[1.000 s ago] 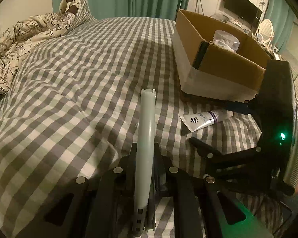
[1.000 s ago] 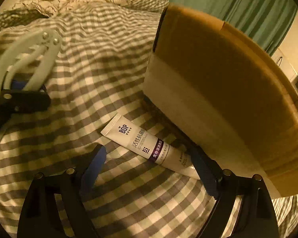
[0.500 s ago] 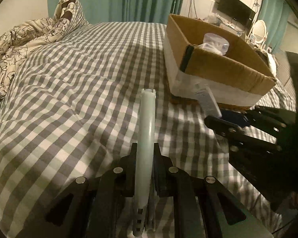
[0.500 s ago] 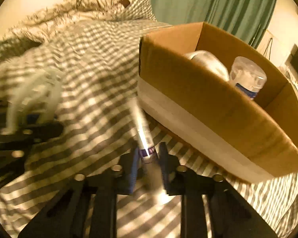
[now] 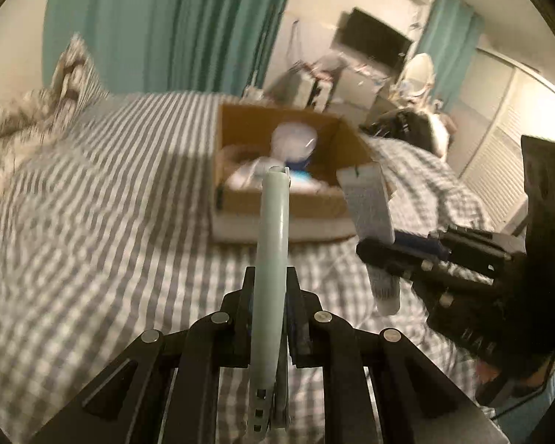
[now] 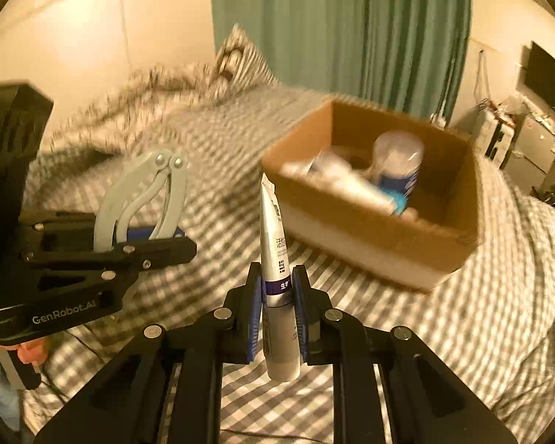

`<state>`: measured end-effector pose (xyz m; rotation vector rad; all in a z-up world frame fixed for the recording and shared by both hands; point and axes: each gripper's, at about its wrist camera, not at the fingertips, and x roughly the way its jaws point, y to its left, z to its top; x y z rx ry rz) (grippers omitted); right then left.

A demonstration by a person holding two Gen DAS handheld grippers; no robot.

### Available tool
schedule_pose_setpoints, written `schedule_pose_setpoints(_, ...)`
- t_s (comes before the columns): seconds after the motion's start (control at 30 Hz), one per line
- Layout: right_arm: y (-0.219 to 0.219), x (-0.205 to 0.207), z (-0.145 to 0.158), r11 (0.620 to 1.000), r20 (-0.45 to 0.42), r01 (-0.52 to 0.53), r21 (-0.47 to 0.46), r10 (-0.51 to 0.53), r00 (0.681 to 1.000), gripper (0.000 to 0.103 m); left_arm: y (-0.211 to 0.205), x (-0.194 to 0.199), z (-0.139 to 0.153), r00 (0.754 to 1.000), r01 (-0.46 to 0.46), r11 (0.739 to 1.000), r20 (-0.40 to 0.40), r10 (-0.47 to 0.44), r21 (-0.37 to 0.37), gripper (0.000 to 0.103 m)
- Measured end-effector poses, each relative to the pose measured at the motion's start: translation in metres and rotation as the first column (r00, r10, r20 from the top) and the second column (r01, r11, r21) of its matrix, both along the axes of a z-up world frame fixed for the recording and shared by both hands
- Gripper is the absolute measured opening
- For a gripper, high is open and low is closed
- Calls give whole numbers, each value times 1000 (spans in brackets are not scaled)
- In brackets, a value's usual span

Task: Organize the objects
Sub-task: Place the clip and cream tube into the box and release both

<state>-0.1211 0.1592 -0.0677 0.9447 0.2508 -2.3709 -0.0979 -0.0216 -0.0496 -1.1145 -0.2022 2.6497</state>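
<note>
My left gripper (image 5: 270, 281) is shut on a pale grey hinged tool (image 5: 272, 229) that points forward toward the cardboard box (image 5: 277, 199). From the right wrist view this tool (image 6: 144, 192) stands up out of the left gripper (image 6: 166, 240), above the bed. My right gripper (image 6: 277, 288) is shut on a white tube with a purple band (image 6: 273, 244), its flat end up. In the left wrist view the right gripper (image 5: 388, 251) holds the tube (image 5: 370, 203) just right of the box's near corner. The open box (image 6: 388, 233) holds a clear jar (image 6: 397, 162) and other blurred items.
Everything rests on a bed with a grey checked cover (image 5: 92, 240). A crumpled patterned quilt and pillow (image 6: 188, 85) lie at the back left. Green curtains (image 5: 166, 26) hang behind. Cluttered furniture and a wall screen (image 5: 370, 40) stand beyond the box. A person's hand (image 6: 29, 355) grips the left handle.
The right gripper closed on the tube that lay on the bed beside the box and lifted it. Both grippers rose, so the box's inside now shows. The left kept its hold.
</note>
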Motion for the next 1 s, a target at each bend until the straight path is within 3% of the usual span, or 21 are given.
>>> schedule_pose_setpoints(0.23, 38, -22, 87, 984, -98, 117, -137, -131, 987, 15, 41, -35, 84, 986, 74, 995, -147, -83, -63, 13)
schedule_pose_setpoints(0.4, 48, -57, 118, 970, -127, 198, -145, -216, 968, 15, 66, -87, 110, 980, 84, 993, -172, -97, -84, 13)
schedule_pose_setpoints(0.57, 52, -104, 111, 956, -56, 248, -158, -259, 964, 15, 78, -141, 86, 987, 97, 990, -120, -109, -102, 13)
schedule_pose_setpoints(0.7, 48, -139, 75, 949, 24, 292, -119, -291, 956, 15, 83, -165, 54, 991, 107, 984, -68, -117, -140, 13)
schedule_pose_setpoints(0.87, 49, -173, 29, 938, 101, 339, -72, -331, 938, 15, 86, -187, 11, 991, 132, 985, 11, -131, -115, 13)
schedule_pose_setpoints(1.0, 57, -185, 9, 932, 128, 357, -69, -346, 929, 17, 88, -198, -9, 990, 139, 985, 49, -135, -97, 13)
